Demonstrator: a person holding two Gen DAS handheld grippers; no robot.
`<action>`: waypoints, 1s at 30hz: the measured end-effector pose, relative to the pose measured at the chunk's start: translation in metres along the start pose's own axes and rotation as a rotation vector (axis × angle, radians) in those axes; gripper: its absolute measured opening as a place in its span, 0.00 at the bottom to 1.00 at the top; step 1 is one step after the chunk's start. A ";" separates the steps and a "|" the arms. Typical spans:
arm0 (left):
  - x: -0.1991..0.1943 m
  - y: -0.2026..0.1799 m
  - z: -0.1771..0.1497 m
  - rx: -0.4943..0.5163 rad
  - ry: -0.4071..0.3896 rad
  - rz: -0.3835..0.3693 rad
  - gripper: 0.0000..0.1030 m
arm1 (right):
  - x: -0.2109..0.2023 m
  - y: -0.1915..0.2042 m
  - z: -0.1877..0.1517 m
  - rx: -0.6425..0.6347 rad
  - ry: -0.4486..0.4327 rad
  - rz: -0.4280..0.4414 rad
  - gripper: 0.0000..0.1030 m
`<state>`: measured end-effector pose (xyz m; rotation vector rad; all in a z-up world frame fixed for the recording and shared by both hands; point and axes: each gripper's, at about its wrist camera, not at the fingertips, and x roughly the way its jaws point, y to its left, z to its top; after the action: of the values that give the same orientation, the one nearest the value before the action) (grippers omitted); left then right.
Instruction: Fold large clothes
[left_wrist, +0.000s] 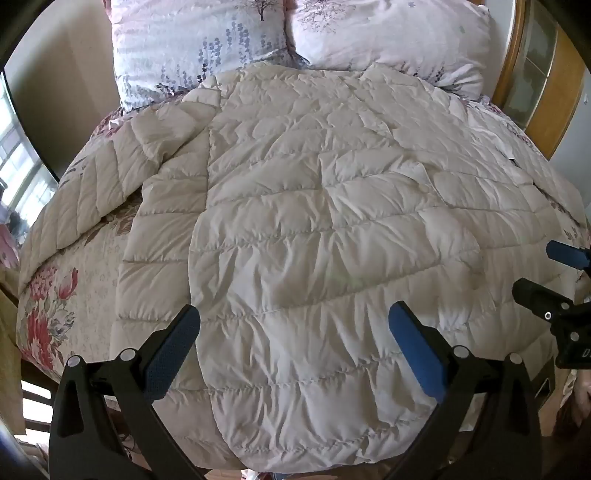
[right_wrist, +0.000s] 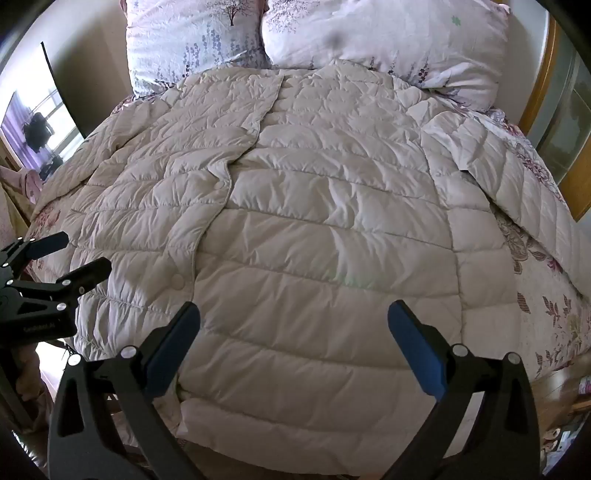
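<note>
Cream quilted coat (right_wrist: 314, 221) lies spread flat on the bed (left_wrist: 48, 295), front up, collar end touching two floral pillows (left_wrist: 199, 48) at the head. One sleeve (left_wrist: 85, 199) trails off the coat's side over the flowered bedspread. Left gripper (left_wrist: 291, 325) and right gripper (right_wrist: 291, 325) hang above the coat's hem, jaws wide apart, holding nothing. Wooden headboard frame (left_wrist: 517, 55) beside the pillows; window (right_wrist: 40, 122) on the other side of the coat.
</note>
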<state>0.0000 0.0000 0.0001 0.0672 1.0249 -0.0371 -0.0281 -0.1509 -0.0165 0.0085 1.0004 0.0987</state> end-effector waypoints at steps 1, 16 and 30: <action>0.000 0.000 0.000 0.000 -0.001 0.001 0.99 | 0.000 0.000 0.000 0.000 0.001 -0.001 0.98; 0.000 0.000 0.000 -0.001 0.001 -0.001 0.99 | 0.000 -0.001 0.000 0.000 0.002 0.000 0.98; 0.000 0.000 0.000 -0.001 0.002 -0.002 0.99 | 0.000 -0.001 0.000 0.001 0.001 0.001 0.98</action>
<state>0.0000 0.0000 0.0000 0.0656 1.0271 -0.0380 -0.0283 -0.1519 -0.0169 0.0103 1.0012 0.0992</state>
